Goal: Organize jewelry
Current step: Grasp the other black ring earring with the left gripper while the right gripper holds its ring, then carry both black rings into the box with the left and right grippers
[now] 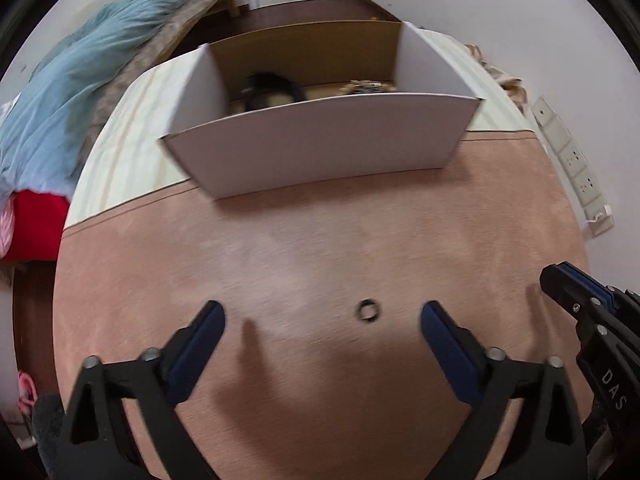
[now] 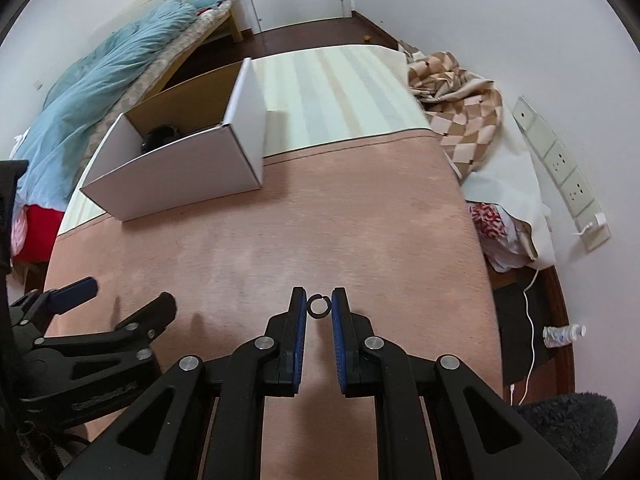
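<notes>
A tiny dark ring [image 2: 319, 305] is pinched at the very tips of the right tool [image 2: 319, 307], just above the pink tabletop [image 2: 360, 220]. The left tool [image 1: 322, 320] is spread wide, empty. Honestly, it could easily be flicked out before the white box [image 2: 180, 176] is reached.

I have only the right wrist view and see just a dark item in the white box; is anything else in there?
Observer: Yes, a gold-coloured cluster lies to the right of the dark item inside the white box.
Operator: Thank you. Is anything between the left gripper's fingers?
Observer: The left wrist view shows a small dark ring lying on the pink mat, between the open fingers of the left gripper.
</notes>
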`<action>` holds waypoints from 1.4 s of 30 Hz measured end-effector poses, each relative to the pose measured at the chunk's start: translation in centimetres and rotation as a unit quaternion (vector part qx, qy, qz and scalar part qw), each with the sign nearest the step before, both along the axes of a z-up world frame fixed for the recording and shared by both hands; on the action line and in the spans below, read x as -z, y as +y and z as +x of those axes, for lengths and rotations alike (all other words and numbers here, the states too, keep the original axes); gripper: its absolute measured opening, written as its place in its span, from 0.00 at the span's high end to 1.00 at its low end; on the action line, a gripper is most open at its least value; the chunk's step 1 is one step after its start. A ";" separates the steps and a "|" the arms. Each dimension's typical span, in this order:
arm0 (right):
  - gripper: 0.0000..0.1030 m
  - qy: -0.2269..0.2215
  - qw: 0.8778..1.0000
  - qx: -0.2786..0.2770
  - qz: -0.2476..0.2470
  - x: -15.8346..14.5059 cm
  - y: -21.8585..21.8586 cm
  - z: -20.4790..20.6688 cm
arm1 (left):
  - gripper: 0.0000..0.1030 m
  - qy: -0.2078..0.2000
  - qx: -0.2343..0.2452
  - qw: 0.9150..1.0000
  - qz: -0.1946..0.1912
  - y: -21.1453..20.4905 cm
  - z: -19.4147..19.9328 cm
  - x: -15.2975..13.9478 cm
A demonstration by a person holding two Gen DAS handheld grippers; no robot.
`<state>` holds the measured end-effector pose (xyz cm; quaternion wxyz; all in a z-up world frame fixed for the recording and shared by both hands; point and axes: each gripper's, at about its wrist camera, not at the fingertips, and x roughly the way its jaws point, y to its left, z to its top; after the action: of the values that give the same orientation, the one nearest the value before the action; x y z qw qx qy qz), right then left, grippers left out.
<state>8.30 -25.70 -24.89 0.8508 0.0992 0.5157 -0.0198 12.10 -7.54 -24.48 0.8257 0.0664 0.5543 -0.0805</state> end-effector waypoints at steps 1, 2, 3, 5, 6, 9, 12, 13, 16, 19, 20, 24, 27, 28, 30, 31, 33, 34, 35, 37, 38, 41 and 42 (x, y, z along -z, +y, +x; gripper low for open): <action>0.87 0.000 1.000 0.005 0.002 0.0 -0.3 -0.1 | 0.27 0.002 0.004 1.000 0.001 -0.5 -0.1 0.1; 0.87 0.000 1.000 0.008 0.003 0.0 -0.5 -0.2 | 0.41 0.007 0.009 1.000 0.001 -0.9 -0.1 0.3; 0.87 0.000 1.000 0.009 0.003 0.0 -0.6 -0.2 | 0.53 0.012 0.011 1.000 -0.001 -0.9 0.2 0.6; 0.87 -0.001 1.000 0.013 0.004 0.0 -0.9 -0.3 | 0.70 0.012 0.014 1.000 -0.010 -1.2 0.1 0.6; 0.87 0.000 1.000 0.014 0.004 0.0 -0.9 -0.3 | 0.80 0.009 0.016 1.000 -0.011 -1.3 0.1 0.6; 0.87 -0.002 1.000 0.018 0.006 0.0 -1.3 -0.3 | 0.90 0.005 0.027 1.000 -0.012 -1.6 -0.1 0.6; 0.87 -0.007 1.000 0.021 0.009 -0.3 -1.5 -0.2 | 0.90 0.003 0.029 1.000 -0.011 -1.9 -0.2 0.6; 0.87 -0.010 1.000 0.022 0.011 -0.6 -1.4 -0.3 | 0.90 0.002 0.029 1.000 -0.013 -1.9 -0.2 0.5; 0.87 -0.020 0.999 0.022 0.016 -1.4 -1.4 -0.2 | 0.91 -0.004 0.026 0.999 -0.018 -1.6 -0.4 -0.2; 0.87 -0.034 0.999 0.020 0.022 -2.7 -1.2 -0.1 | 0.91 -0.022 0.023 0.999 -0.022 -1.3 -0.4 -1.8; 0.87 -0.038 0.999 0.019 0.025 -3.2 -1.2 0.0 | 0.91 -0.027 0.021 0.999 -0.025 -1.1 -0.4 -2.3; 0.87 -0.058 0.997 0.009 0.045 -5.5 -0.6 0.8 | 0.91 -0.048 0.012 0.997 -0.052 0.2 0.4 -6.0; 0.87 -0.073 0.996 -0.012 0.058 -7.5 0.3 2.7 | 0.91 -0.056 0.005 0.995 -0.077 1.6 2.2 -8.8; 0.87 -0.078 0.995 -0.020 0.064 -8.2 0.7 3.5 | 0.91 -0.057 0.003 0.995 -0.084 2.0 3.0 -9.5; 0.87 -0.080 0.993 -0.037 0.080 -9.3 1.4 5.7 | 0.91 -0.051 -0.002 0.994 -0.101 2.9 5.0 -10.5; 0.87 -0.080 0.992 -0.042 0.085 -9.7 1.7 6.7 | 0.91 -0.046 -0.003 0.993 -0.107 3.3 6.2 -10.8; 0.87 -0.075 0.992 -0.059 0.089 -10.2 2.5 9.1 | 0.91 -0.039 -0.011 0.992 -0.116 4.1 8.6 -11.2; 0.87 -0.072 0.991 -0.063 0.090 -10.3 2.8 10.4 | 0.91 -0.034 -0.012 0.993 -0.114 4.2 9.5 -11.1; 0.87 -0.064 0.991 -0.071 0.093 -10.2 3.2 11.7 | 0.90 -0.031 -0.015 0.993 -0.114 4.4 10.3 -11.0; 0.87 -0.045 0.991 -0.077 0.095 -9.7 3.9 14.0 | 0.90 -0.020 -0.015 0.993 -0.113 4.7 12.4 -10.5; 0.87 -0.032 0.991 -0.085 0.095 -9.3 4.3 15.2 | 0.90 -0.011 -0.014 0.993 -0.113 4.7 13.2 -10.2; 0.87 -0.001 0.991 -0.097 0.090 -8.2 5.0 17.8 | 0.90 0.008 -0.030 0.993 -0.111 5.2 15.4 -9.2; 0.87 0.012 0.991 -0.100 0.090 -7.8 5.3 18.5 | 0.89 0.016 -0.037 0.993 -0.107 5.4 16.2 -8.9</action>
<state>26.80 -20.44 -17.12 0.8296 0.1224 0.5333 0.1109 28.27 -2.19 -15.61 0.8213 -0.0439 0.5582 -0.1096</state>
